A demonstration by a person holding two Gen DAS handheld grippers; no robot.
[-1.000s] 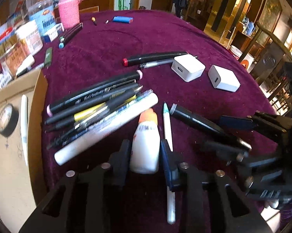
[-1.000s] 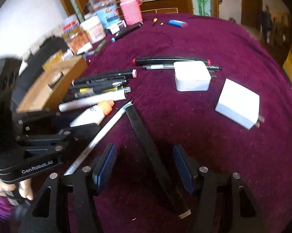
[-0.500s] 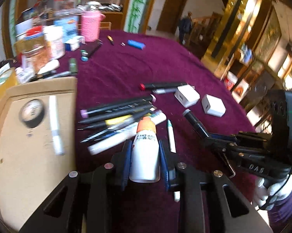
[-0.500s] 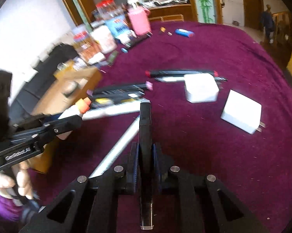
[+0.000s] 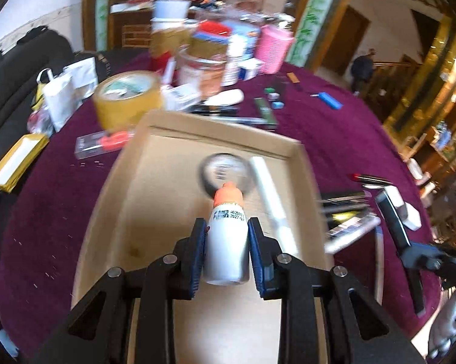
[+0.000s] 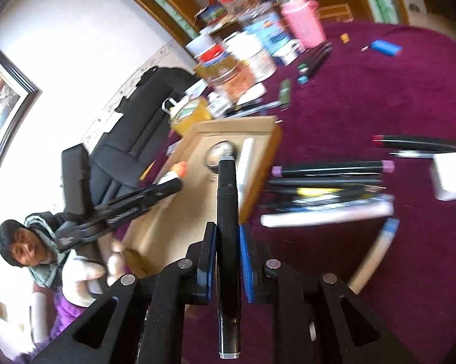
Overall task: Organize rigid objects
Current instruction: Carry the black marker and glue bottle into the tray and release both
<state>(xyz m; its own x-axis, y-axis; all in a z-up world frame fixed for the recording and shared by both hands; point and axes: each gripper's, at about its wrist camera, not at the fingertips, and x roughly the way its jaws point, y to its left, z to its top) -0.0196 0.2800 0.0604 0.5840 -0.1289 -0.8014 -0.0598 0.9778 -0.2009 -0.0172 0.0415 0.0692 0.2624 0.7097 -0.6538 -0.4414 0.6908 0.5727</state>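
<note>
My left gripper [image 5: 226, 236] is shut on a small white bottle with an orange cap [image 5: 226, 239], held above the shallow cardboard tray [image 5: 228, 130]. In that tray lie a roll of black tape [image 5: 225, 170] and a white pen [image 5: 273, 203]. My right gripper [image 6: 227, 242] is shut on a black marker [image 6: 227, 200], lifted off the purple tablecloth [image 6: 379, 97] and pointing toward the tray [image 6: 270, 142]. In the right wrist view the left gripper [image 6: 167, 186] hangs over the tray's left side with the bottle's orange cap [image 6: 181, 168] showing.
A pile of pens and markers [image 6: 328, 188] lies right of the tray, with white chargers [image 6: 449, 176] beyond. Jars, a tape roll [image 5: 127, 103], a pink cup [image 5: 275, 48] and boxes crowd the far table edge. A seated person [image 6: 45, 242] holds the grippers.
The left gripper lifted the bottle off the cloth and carried it left over the tray. The right gripper shut on the black marker, raised it and swung toward the tray.
</note>
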